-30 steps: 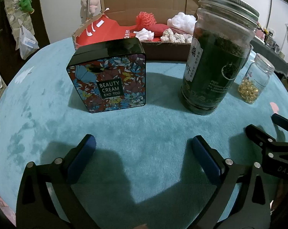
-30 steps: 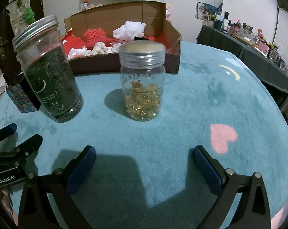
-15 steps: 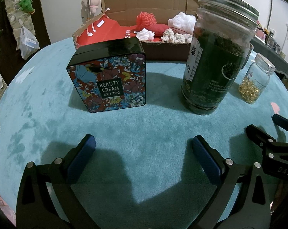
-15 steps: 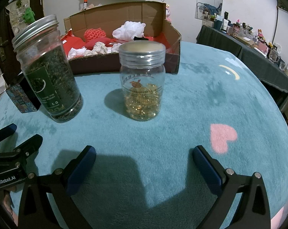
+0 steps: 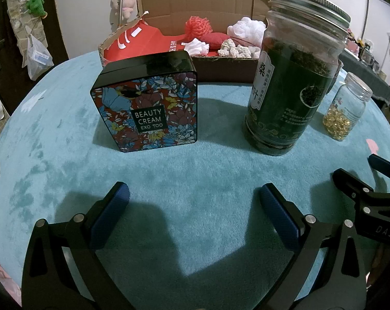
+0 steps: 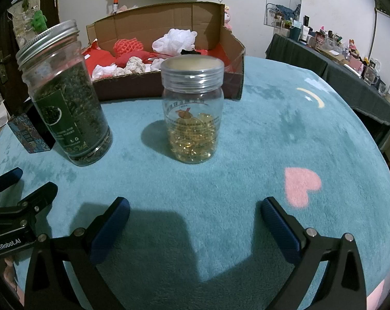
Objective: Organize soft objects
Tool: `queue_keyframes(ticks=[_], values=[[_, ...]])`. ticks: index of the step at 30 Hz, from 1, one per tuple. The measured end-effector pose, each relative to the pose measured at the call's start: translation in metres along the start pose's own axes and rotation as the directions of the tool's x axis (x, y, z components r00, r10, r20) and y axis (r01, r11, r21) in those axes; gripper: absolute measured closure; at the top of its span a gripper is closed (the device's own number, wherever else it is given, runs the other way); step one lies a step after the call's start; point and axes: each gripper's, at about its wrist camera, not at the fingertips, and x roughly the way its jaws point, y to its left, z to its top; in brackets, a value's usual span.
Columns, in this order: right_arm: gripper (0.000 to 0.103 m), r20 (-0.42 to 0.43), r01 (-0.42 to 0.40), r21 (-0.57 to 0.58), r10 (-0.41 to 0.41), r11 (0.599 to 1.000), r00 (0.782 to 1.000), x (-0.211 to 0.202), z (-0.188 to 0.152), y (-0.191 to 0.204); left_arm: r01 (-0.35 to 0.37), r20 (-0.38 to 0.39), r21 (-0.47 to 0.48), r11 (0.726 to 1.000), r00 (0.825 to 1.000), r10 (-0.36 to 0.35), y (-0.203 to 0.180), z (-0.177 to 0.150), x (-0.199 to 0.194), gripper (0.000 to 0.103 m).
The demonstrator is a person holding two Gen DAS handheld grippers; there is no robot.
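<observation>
Teal plush cloth (image 6: 285,134) is carrying two jars, one tin (image 5: 148,108) and one cardboard box (image 6: 169,20) holding soft objects (image 6: 176,38); left gripper (image 5: 193,211) and right gripper (image 6: 193,214) are both hovering spread wide, empty.

Plush teal table cover (image 6: 246,155); glossy tin (image 5: 148,108); matt cardboard box (image 6: 166,23).

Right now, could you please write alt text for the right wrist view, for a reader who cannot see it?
The open right gripper hovers over a teal cloth, facing a small clear jar of golden capsules. A taller jar of dark tea leaves stands left, and behind them a cardboard box holds red and white soft items.
</observation>
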Motion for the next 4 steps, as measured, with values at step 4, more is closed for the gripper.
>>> queue_keyframes(ticks=[4], values=[[0.000, 0.000, 0.000, 0.000, 0.000, 1.000, 1.000, 0.0000, -0.0001, -0.0001, 0.000, 0.000, 0.000, 1.000, 1.000, 0.000, 0.0000, 0.0000, 0.0000, 0.000]])
